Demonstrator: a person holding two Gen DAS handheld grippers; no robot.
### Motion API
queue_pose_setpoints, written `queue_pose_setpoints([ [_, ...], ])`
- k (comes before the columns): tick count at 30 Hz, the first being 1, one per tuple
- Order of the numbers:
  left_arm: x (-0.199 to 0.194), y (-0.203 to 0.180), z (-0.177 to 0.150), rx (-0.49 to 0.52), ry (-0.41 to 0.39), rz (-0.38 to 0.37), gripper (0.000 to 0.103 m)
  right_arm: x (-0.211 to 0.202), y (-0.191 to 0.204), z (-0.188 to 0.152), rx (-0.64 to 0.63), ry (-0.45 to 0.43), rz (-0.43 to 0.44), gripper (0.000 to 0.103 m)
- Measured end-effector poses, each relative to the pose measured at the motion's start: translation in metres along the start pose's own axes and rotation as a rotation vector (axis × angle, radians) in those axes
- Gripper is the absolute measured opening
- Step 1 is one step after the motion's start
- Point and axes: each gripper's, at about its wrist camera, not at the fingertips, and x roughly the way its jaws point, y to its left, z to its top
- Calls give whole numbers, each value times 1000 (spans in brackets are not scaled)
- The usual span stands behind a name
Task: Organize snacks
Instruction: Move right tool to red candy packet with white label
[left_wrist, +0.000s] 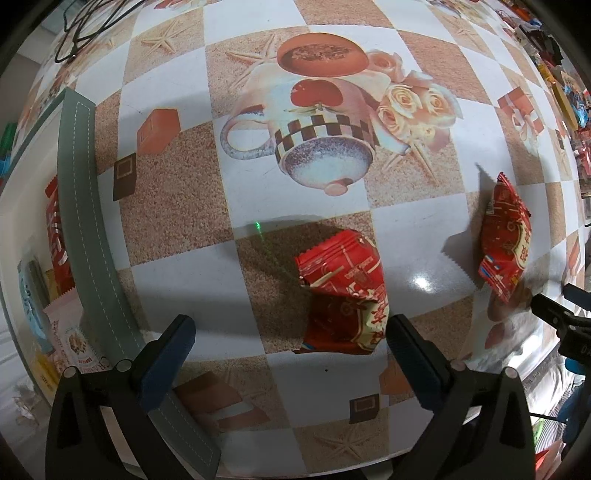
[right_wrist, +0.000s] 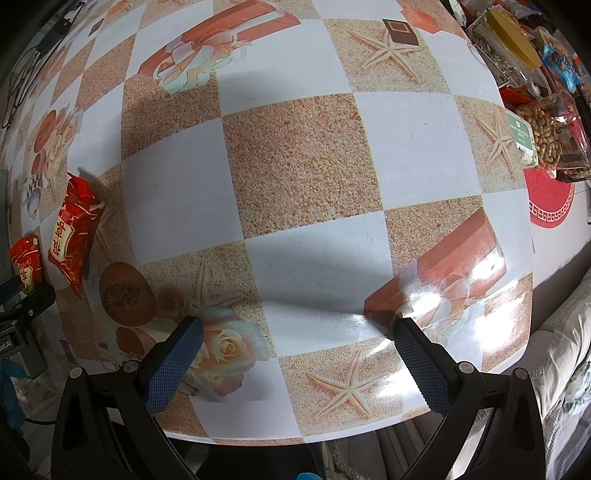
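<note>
Snack packets in crinkly red foil will handle light, soft and a little slippery; the sealed, serrated ends or the flat middle look best to pinch. On the checkered counter (left_wrist: 413, 240), one red snack packet (left_wrist: 345, 291) lies crumpled between the wide, empty jaws of the left hand-held gripper (left_wrist: 288, 350). A second red packet (left_wrist: 504, 236) lies apart. The right hand-held gripper (right_wrist: 295, 354) hangs wide, holding nothing.

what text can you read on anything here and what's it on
Red snack packet near the left fingers: large Chinese characters, too distorted to read.
Second red packet: the same kind of print, unreadable.
Green label on the peanut box: white lines, too small.
Packets in the grey tray: blurred.
</note>
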Motion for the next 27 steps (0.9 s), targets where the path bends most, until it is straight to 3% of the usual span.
queue_pose_setpoints([
  [8,-5,-2,0,1,-1,-1,103,7,0,27,56,169,18,103],
  [14,-6,-4,4,1,5,-1,103,-24,37,49,124,68,175,103],
  [17,-5,-4,3,3,-3,-2,103,-30,65,64,120,43,200,103],
  [22,-5,-4,3,5,1,-2,103,-14,87,74,77,78,128,103],
  [27,-5,-4,3,6,-2,-3,103,-2,69,69,71,101,32,103],
])
